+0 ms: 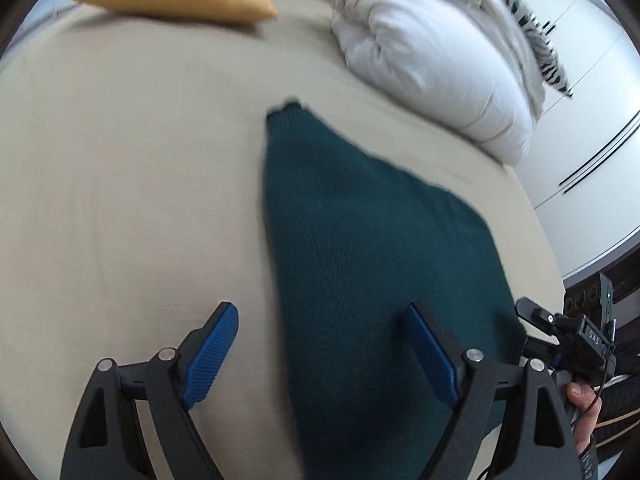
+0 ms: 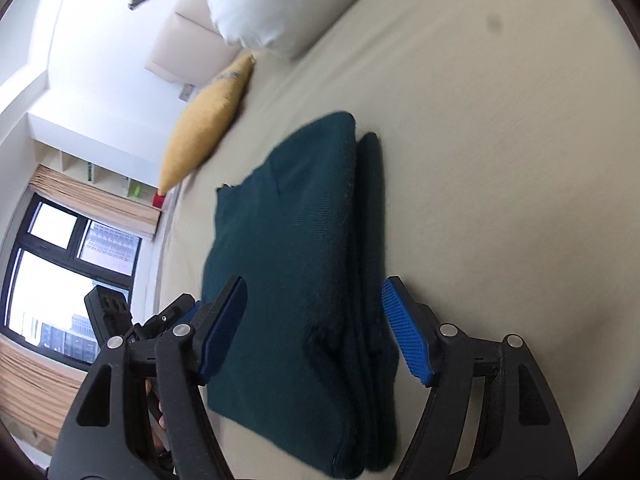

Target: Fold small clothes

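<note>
Beige bed sheet (image 1: 120,180) under us, folded green sweater (image 2: 296,260) dead ahead between our right gripper (image 2: 316,328) pads; both it and left gripper (image 1: 324,356) gape, holding nothing. Snagging a layer could undo the fold.

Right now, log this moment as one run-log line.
stage: fold done, release | green knit garment: folded, lying on beige bed sheet | left gripper: open, empty | right gripper: open, straddling garment
</note>
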{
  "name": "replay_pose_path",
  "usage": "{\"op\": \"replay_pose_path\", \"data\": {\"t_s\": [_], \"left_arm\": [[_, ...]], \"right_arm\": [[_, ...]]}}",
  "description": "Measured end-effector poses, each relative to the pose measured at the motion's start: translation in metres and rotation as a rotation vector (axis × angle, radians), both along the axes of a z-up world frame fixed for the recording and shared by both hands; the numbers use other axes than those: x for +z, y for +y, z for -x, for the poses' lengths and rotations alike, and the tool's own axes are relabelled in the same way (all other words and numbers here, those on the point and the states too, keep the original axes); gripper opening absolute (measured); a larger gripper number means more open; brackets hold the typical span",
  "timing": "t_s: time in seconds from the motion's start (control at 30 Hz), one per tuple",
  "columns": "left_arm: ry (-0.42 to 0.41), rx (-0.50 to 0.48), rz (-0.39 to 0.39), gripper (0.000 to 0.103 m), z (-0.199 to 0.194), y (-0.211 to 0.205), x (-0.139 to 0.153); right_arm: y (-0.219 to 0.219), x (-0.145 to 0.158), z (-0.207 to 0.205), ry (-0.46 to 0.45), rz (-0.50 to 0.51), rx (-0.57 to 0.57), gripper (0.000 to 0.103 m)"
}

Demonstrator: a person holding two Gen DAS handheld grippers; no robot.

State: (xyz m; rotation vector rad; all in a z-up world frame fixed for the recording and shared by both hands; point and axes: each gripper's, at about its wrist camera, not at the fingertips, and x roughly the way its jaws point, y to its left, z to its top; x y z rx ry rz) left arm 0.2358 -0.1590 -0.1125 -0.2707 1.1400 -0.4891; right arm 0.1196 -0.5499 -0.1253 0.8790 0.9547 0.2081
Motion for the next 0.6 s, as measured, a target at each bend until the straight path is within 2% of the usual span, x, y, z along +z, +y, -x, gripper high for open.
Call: {"op": "replay_pose_path", "data": {"t_s": [0.07, 0.1, 0.13, 0.17, 0.2, 0.23, 0.3, 0.37, 0.43, 0.6], "left_arm": [[0.027, 0.003, 0.031, 0.087, -0.005, -0.007, -0.011], [0.023, 0.005, 0.035, 0.083, -0.006, -0.009, -0.011], [0.031, 0.002, 0.048, 0.077, -0.008, -0.011, -0.011], [0.052, -0.013, 0.073, 0.062, -0.01, -0.014, -0.012], [0.062, -0.011, 0.064, 0.059, -0.011, -0.016, -0.011], [0.053, -0.019, 0.042, 0.056, -0.01, -0.019, -0.007], [0.034, -0.041, 0.021, 0.043, -0.006, -0.021, 0.0], [0.028, -0.057, 0.026, 0.038, 0.001, -0.017, 0.009], [0.02, -0.06, 0.027, 0.037, 0.012, -0.008, 0.021], [-0.06, -0.061, -0.004, 0.036, 0.046, 0.031, 0.063]], "right_arm": [[0.007, -0.007, -0.015, 0.023, 0.009, 0.023, 0.065], [0.01, -0.01, -0.023, 0.035, 0.02, 0.038, 0.059], [0.014, -0.012, -0.032, 0.054, 0.042, 0.054, 0.053], [0.017, -0.013, -0.039, 0.073, 0.064, 0.066, 0.039], [0.021, -0.016, -0.045, 0.092, 0.081, 0.082, 0.033], [0.025, -0.016, -0.05, 0.105, 0.097, 0.09, 0.031], [0.034, -0.012, -0.053, 0.113, 0.151, 0.092, 0.026], [0.047, -0.001, -0.051, 0.105, 0.224, 0.086, 0.024], [0.064, 0.014, -0.045, 0.085, 0.289, 0.083, 0.023], [0.121, 0.062, -0.026, -0.007, 0.359, 0.149, 0.022]]}}
